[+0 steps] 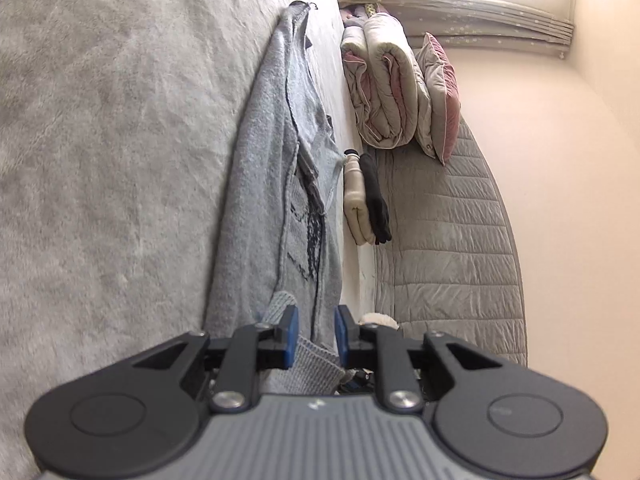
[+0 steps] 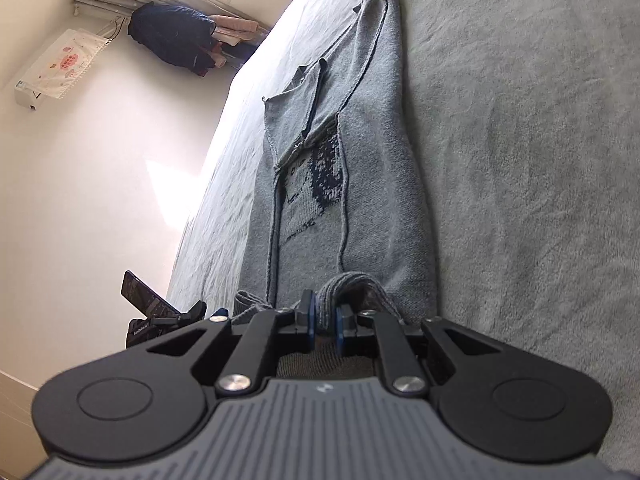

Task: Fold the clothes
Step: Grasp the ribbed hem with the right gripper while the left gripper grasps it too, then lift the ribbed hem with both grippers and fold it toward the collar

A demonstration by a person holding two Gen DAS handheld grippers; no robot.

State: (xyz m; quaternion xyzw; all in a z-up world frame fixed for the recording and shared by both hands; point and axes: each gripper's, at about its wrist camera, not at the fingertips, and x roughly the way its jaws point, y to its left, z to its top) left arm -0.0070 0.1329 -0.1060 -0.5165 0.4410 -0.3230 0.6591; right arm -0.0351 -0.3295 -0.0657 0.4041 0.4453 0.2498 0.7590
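Observation:
A grey knitted sweater (image 1: 264, 184) with a dark pattern lies lengthwise on the grey bed cover (image 1: 100, 140), both sides folded in toward the middle. In the left wrist view my left gripper (image 1: 316, 330) is at the near end of the sweater, and its blue pads (image 1: 290, 332) grip the ribbed hem that runs between them. The right wrist view shows the same sweater (image 2: 372, 160) stretching away over the bed cover (image 2: 520, 160). My right gripper (image 2: 325, 322) is shut on a raised bunch of that ribbed hem.
A rolled quilt (image 1: 384, 92), a pink-and-grey pillow (image 1: 442, 96) and folded cream and black clothes (image 1: 364, 196) sit by the quilted headboard (image 1: 448, 240). On the other side are a phone on a stand (image 2: 146, 300), a hanging dark jacket (image 2: 172, 38) and a covered wall unit (image 2: 60, 64).

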